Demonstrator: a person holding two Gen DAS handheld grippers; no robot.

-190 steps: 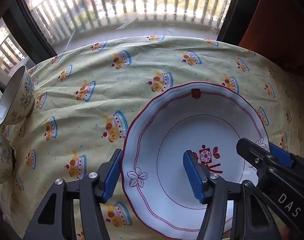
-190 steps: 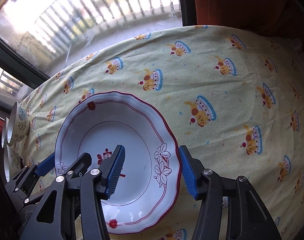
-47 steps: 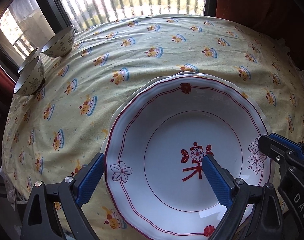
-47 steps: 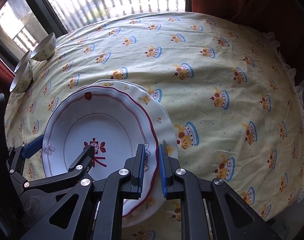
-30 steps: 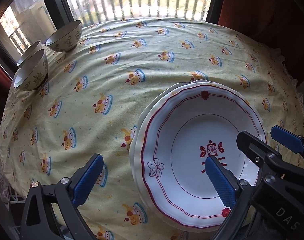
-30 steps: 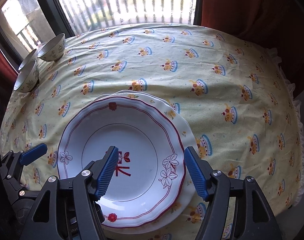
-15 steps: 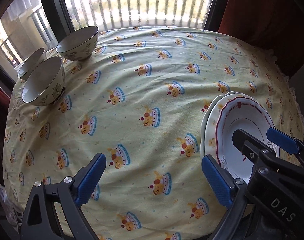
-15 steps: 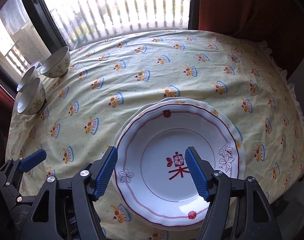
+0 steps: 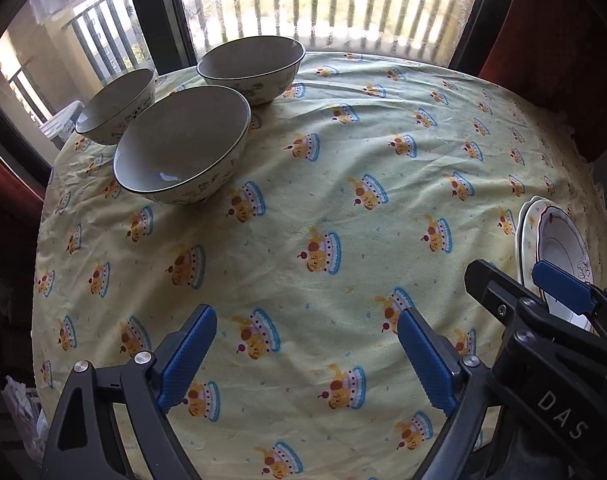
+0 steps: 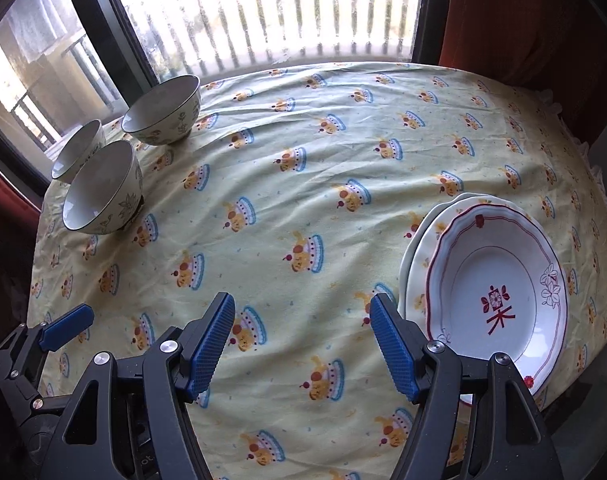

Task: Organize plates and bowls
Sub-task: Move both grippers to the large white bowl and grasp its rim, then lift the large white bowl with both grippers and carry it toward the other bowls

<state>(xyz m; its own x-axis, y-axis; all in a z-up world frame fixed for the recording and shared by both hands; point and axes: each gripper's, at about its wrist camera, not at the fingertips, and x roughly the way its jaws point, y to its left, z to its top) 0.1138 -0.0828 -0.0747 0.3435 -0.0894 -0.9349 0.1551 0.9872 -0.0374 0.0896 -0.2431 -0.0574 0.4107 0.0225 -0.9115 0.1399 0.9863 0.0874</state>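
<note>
Three cream bowls with leaf prints stand close together at the far left: the nearest bowl (image 9: 179,148), one behind it on the left (image 9: 115,104) and a third further back (image 9: 249,66). At the right edge a red-rimmed white plate (image 10: 499,280) lies on a cream plate (image 10: 417,248). My left gripper (image 9: 303,320) hovers over bare cloth short of the bowls; its jaws are closing with nothing between them. Beside it, my right gripper (image 10: 302,304) stands open and empty over the cloth, just left of the plates.
A yellow tablecloth (image 10: 303,160) printed with cakes covers the round table. A window with balcony railings (image 10: 283,12) runs behind it, with a dark window post (image 9: 155,12) behind the bowls. A red-brown curtain (image 10: 523,20) hangs at the back right.
Both grippers have swung left, away from the plate stack, which now sits at the right edge. The bowls have come closer and larger. The left jaws stand slightly narrower.
</note>
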